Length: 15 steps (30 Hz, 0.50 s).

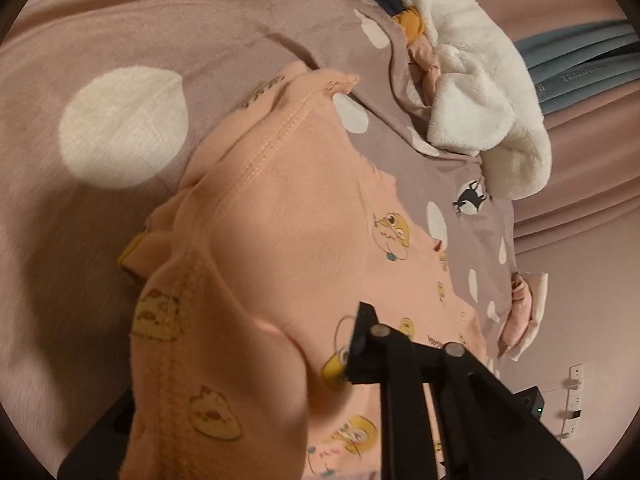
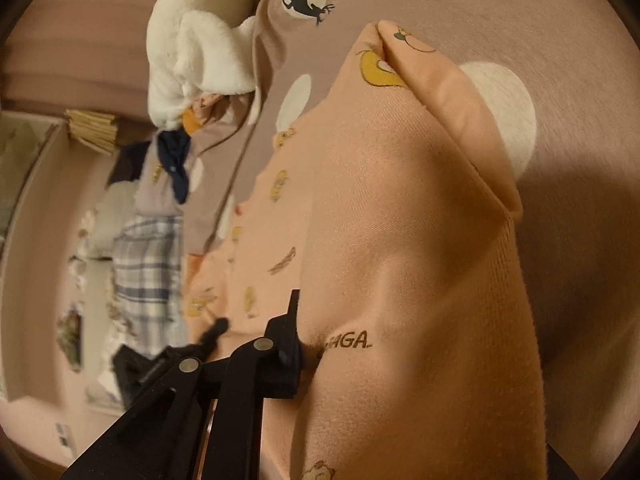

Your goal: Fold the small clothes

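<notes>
A small peach-pink garment with yellow cartoon prints is held up over a mauve blanket with white dots. My left gripper is shut on a fold of it; only the right finger shows, the cloth hides the other. In the right wrist view the same garment drapes over my right gripper, which is shut on it near the "GAGA" print. One black finger shows, the other is under the cloth.
A white fleece item and dark and orange clothes are piled at the blanket's far edge. The fleece, a navy garment and a plaid cloth show in the right wrist view. Wall sockets are at right.
</notes>
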Available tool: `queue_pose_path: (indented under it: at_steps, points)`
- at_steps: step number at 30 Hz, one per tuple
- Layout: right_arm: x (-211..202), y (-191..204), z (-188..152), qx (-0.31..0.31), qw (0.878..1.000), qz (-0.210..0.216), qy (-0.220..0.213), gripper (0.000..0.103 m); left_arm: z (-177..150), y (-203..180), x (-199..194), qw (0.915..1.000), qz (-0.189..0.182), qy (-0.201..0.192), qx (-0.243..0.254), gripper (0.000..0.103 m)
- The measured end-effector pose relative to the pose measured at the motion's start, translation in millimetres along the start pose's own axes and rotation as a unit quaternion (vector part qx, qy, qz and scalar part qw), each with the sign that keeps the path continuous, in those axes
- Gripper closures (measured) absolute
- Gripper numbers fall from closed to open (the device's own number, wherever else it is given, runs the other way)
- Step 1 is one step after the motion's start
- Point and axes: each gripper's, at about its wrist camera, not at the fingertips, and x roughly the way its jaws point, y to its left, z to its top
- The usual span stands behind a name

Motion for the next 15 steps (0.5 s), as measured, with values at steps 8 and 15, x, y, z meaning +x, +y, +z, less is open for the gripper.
queue_pose_path:
  at_steps: [8, 15]
  points:
    - [-41, 27, -27, -0.031, 0.999, 0.011, 0.0, 0.088, -35, -22, -50, 0.9993, -0.005, 0.004, 0.037, 0.092]
    - [-99, 17, -79, -0.031, 0.999, 0.016, -0.004, 0.088, -104, -12, -104, 0.9983, -0.019, 0.036, 0.041, 0.092]
